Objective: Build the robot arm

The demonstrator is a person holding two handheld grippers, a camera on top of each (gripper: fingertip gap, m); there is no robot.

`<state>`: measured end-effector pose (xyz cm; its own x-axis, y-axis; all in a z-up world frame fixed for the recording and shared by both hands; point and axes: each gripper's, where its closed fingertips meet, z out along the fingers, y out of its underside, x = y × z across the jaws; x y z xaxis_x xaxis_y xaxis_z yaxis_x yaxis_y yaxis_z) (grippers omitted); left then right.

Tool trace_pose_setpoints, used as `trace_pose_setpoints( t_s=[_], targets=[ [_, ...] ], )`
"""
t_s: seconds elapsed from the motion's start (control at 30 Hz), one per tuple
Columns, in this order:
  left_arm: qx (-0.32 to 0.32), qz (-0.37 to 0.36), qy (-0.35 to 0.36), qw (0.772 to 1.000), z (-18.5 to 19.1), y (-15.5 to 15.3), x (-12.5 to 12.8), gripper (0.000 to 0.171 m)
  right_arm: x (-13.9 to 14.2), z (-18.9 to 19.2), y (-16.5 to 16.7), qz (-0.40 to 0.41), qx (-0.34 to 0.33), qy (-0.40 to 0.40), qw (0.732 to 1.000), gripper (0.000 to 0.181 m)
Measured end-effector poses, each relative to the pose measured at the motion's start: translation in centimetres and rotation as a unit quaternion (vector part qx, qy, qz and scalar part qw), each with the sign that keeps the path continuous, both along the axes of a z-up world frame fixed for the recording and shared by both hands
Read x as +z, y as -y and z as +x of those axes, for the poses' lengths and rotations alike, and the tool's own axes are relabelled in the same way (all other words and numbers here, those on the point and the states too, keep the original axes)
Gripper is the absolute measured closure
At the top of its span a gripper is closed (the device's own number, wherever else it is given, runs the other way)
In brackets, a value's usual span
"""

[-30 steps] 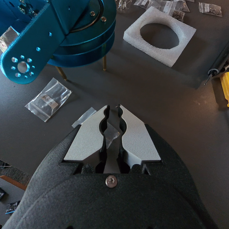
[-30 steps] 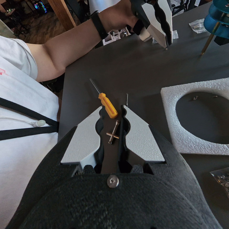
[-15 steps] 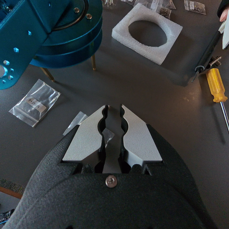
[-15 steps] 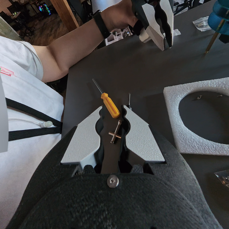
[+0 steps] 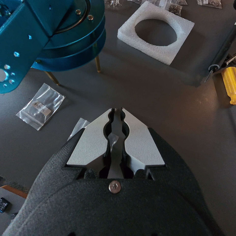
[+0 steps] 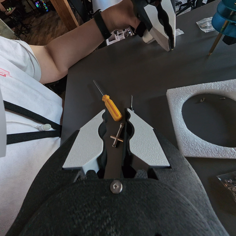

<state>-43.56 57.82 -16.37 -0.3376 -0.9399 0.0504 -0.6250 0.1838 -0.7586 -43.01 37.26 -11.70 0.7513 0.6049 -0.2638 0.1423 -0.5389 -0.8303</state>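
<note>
My left gripper is nearly shut, with a tiny screw pinched at its tips, above the dark table. It also shows in the right wrist view, held off the table by a hand. My right gripper holds a black screwdriver along the inner face of its right finger, with its thin tip pointing forward. The jaws stand apart at the tips. The screwdriver also shows at the right edge of the left wrist view. A blue metal turntable assembly on brass legs stands at the far left.
A white foam block with a round hole lies ahead, with small screws inside the hole. A yellow screwdriver and a cross wrench lie under my right gripper. Clear bags lie at the left. The person's arm reaches over the table edge. Tip to tip, the grippers are about 20 cm apart. To the cross wrench: right tips about 5 cm, left tips about 25 cm.
My left jaws opened a little half a second ago and have narrowed again on the screw. The left view swung slightly sideways and back. The right gripper has barely moved.
</note>
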Motion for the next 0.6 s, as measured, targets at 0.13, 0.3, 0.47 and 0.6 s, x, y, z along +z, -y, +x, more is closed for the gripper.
trace_pose_setpoints(
  t_s=[0.13, 0.3, 0.47, 0.6],
  targets=[
    [0.005, 0.003, 0.0, 1.0, 0.2, -0.1, 0.0, 0.17, -0.1, 0.1, 0.0, -0.001, -0.001, 0.004, 1.0, 0.155],
    [0.005, 0.027, 0.008, 1.0, 0.2, 0.0, 0.0, 0.171, 0.1, 0.3, -0.1, 0.005, -0.007, 0.008, 1.0, 0.155],
    [0.003, 0.001, 0.02, 1.0, 0.5, 0.5, 0.7, 0.171, 0.2, 1.3, -0.5, 0.015, -0.027, 0.025, 0.999, 0.156],
    [-0.005, 0.006, 0.011, 1.0, 0.4, 0.9, 0.3, 0.171, -0.5, 1.8, -0.6, 0.007, -0.035, 0.046, 0.998, 0.156]
  ],
)
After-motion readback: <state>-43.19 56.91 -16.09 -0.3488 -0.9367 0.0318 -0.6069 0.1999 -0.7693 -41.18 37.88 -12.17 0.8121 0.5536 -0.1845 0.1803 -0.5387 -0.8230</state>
